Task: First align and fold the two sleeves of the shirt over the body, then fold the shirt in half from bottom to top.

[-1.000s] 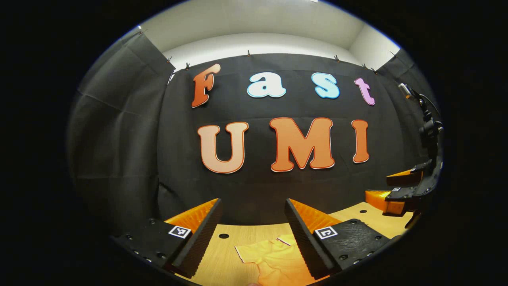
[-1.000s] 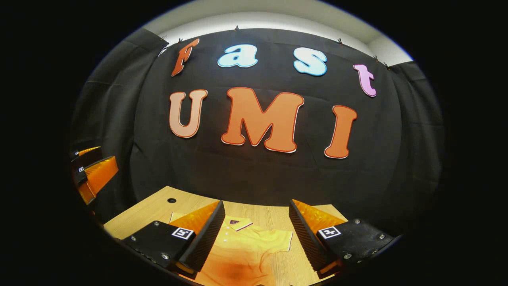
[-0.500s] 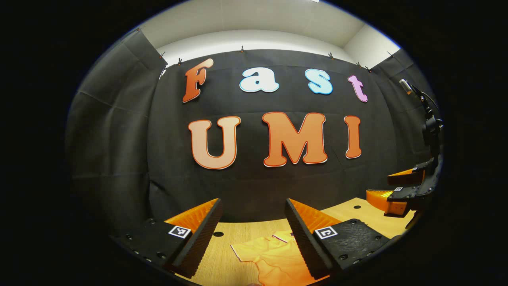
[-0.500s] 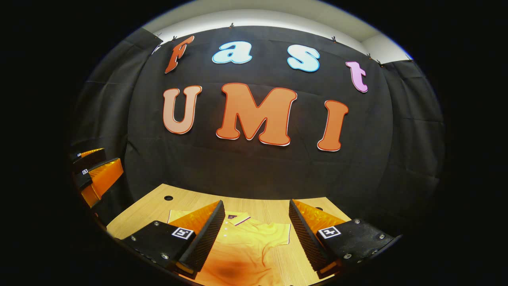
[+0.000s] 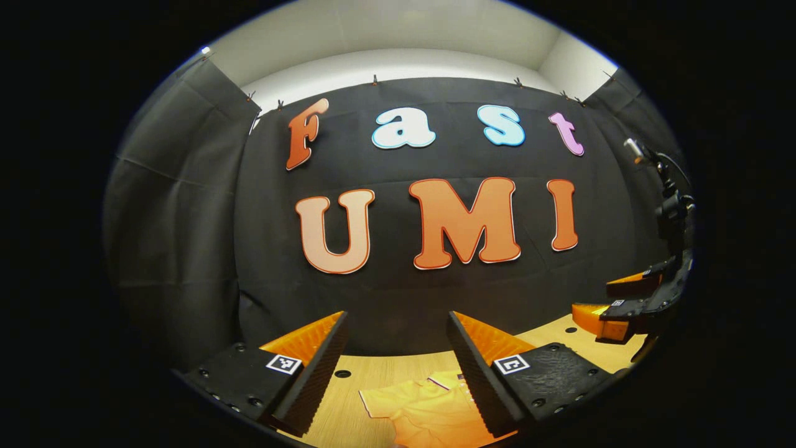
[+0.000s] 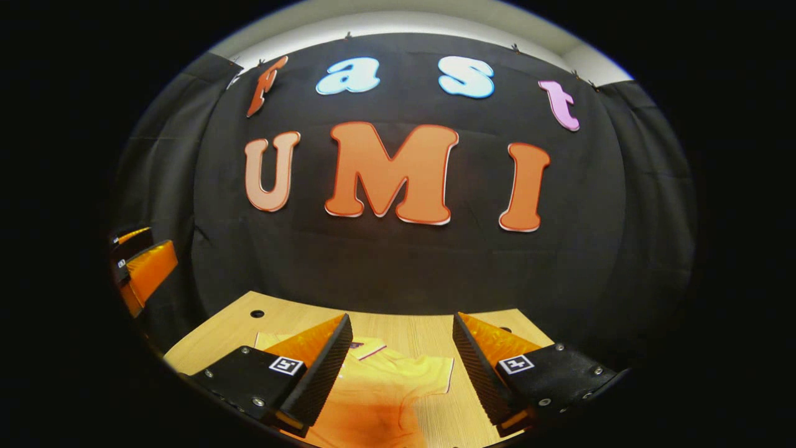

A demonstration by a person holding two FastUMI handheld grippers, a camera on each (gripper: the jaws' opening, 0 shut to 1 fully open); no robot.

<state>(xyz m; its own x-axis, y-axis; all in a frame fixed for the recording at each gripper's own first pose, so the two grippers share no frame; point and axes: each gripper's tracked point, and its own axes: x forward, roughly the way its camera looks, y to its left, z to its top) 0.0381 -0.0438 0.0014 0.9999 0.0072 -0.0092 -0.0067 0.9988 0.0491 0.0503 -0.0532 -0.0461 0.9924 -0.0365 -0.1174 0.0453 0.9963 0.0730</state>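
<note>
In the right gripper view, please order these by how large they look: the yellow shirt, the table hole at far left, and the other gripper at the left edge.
1. Yellow shirt, partly hidden behind the near fingers.
2. The other gripper; it is cut by the edge, so its rank is only apparent.
3. Table hole, clearly smallest.

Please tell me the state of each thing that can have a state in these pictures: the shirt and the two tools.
Shirt: lying flat on the wooden table, collar toward the wall, sleeves spread out, not yet folded.
Left tool: open, holding nothing, raised above the shirt.
Right tool: open, holding nothing, raised above the shirt.
</note>
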